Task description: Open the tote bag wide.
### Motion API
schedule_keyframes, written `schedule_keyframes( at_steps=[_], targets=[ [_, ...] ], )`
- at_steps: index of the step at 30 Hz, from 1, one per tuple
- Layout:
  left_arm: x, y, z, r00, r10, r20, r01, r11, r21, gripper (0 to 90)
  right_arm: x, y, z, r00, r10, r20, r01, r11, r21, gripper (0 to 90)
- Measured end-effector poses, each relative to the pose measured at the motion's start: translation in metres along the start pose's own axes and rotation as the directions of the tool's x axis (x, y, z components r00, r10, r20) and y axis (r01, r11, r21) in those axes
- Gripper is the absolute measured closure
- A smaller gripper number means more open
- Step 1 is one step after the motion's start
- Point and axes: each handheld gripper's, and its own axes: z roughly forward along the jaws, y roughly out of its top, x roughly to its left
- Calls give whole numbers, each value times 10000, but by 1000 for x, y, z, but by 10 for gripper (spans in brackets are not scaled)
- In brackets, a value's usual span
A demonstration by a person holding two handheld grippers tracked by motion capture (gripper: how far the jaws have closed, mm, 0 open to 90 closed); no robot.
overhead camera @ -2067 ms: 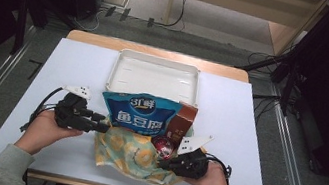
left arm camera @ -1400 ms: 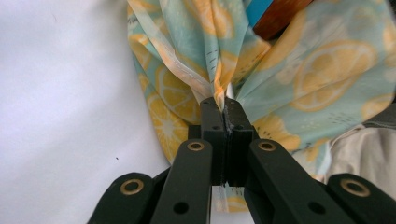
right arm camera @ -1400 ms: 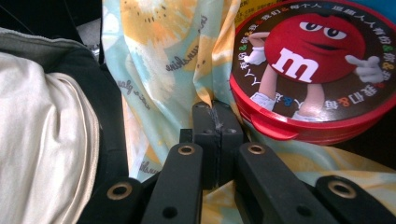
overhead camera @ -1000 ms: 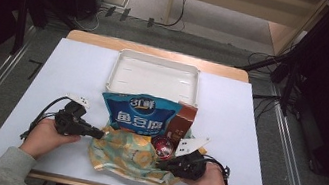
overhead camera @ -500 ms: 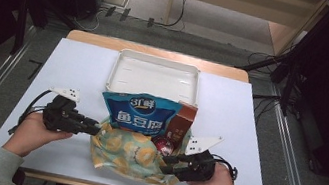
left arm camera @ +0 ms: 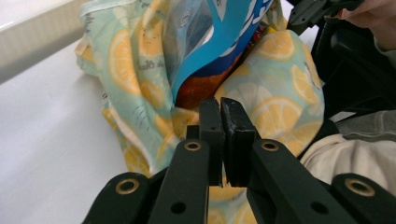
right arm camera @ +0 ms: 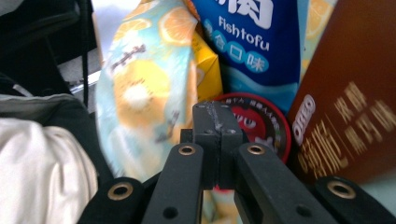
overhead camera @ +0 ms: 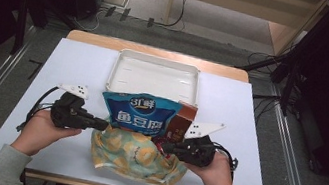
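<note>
Two tongs pinched tight on the lemon-print bag [overhead camera: 134,156] near the bench's [overhead camera: 80,66] front edge: left tongs [overhead camera: 105,125] on its left rim, right tongs [overhead camera: 165,147] on its right rim, having just closed. Blue snack packet [overhead camera: 144,114] standing inside.

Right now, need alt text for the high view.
Two hands hold black tongs, left and right, shut at opposite edges of a lemon-print bag on a white table. A blue snack packet and brown box stick out toward a white tray.
</note>
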Motion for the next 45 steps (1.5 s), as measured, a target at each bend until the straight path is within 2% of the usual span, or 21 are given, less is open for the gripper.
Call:
schedule_keyframes(
  at_steps=[6,10,16,27,38,42,45],
  targets=[
    [0,4,12,10000,31,11,-31,9997,224,883,-1,5,20,9997,5,261,-7,10000,73,900],
    [1,4,16,9999,-62,79,60,9997,228,877,0,7,28,9999,99,98,-100,9999,122,900],
    [0,2,16,9999,-23,99,20,9995,326,859,7,8,22,9999,-8,-163,7,10000,-88,900],
    [-2,0,17,10000,-48,69,45,9991,413,836,23,7,18,9988,-237,-439,233,9997,-98,900],
    [-3,1,15,9998,-91,178,86,9995,293,811,33,6,18,9968,-421,-679,414,9991,-125,900],
    [-5,1,12,9995,-73,295,67,9998,208,773,38,6,19,9961,-462,-756,455,9989,-118,900],
    [-5,0,12,9986,17,526,-32,9996,289,669,40,5,21,9955,-466,-824,464,9989,-44,900]
  ],
)
